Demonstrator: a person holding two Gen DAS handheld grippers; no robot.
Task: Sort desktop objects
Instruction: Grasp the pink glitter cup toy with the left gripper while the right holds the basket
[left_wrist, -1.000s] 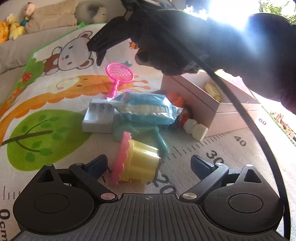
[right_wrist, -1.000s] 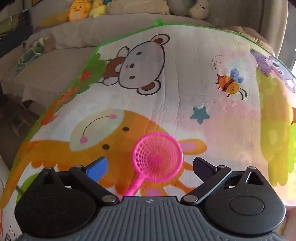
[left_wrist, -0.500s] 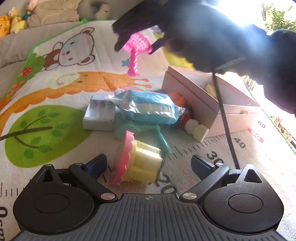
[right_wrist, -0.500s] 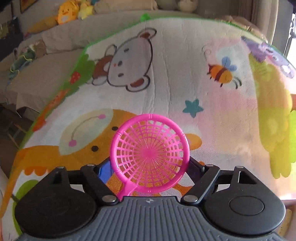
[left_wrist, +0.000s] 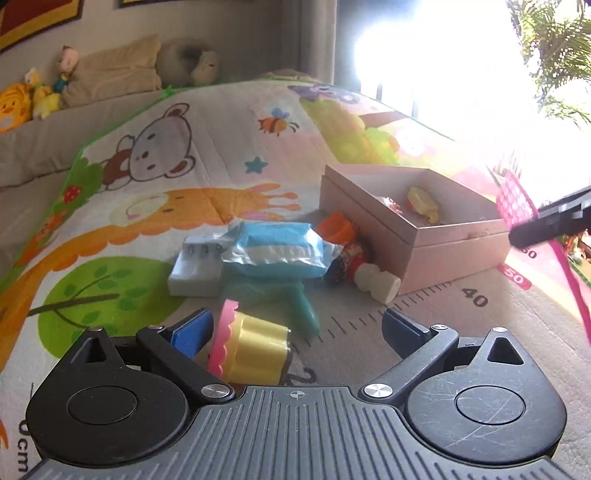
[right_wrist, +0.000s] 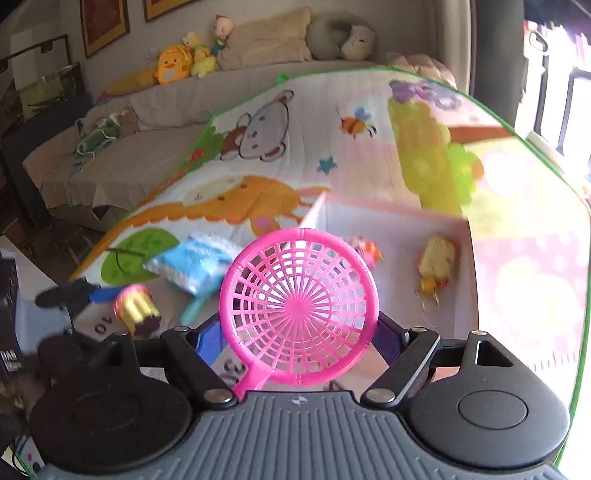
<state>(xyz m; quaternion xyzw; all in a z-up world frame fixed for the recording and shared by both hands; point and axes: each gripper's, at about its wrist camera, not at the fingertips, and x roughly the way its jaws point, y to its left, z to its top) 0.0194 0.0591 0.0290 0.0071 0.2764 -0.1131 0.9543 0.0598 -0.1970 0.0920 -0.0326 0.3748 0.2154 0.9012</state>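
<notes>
Left wrist view, from left to right: white block (left_wrist: 195, 271) lying flat on the play mat (left_wrist: 155, 206), partly under the blue packet (left_wrist: 277, 249), with a teal toy (left_wrist: 295, 299) under both, so a loose pile waiting for sorting. Nearer, yellow and pink cup toy (left_wrist: 251, 350) tipped on its side, just beside the left finger of the left gripper (left_wrist: 297, 326). Jaws spread wide there, holding nothing, probably lined up for this toy as next pick. Further right, small bottle (left_wrist: 373, 280) leaning against the near wall of the pink box (left_wrist: 454, 251). Box open on top, with 2 small toys already inside, so likely the collecting place. At far right edge, pink net scoop (left_wrist: 517, 203) seen edge-on above the box corner.

Right wrist view: same pile at left, blurred. In the middle, right gripper (right_wrist: 297, 338) closed onto the pink net scoop (right_wrist: 299, 306), fingers pressing the round rim from 2 sides, handle pointing back toward the gripper body. Held high, not touching the mat, in front of the pink box (right_wrist: 325, 214) interior. Probably carried this way for dropping inside. Yellow toy (right_wrist: 436, 262) resting in the box at right.
</notes>
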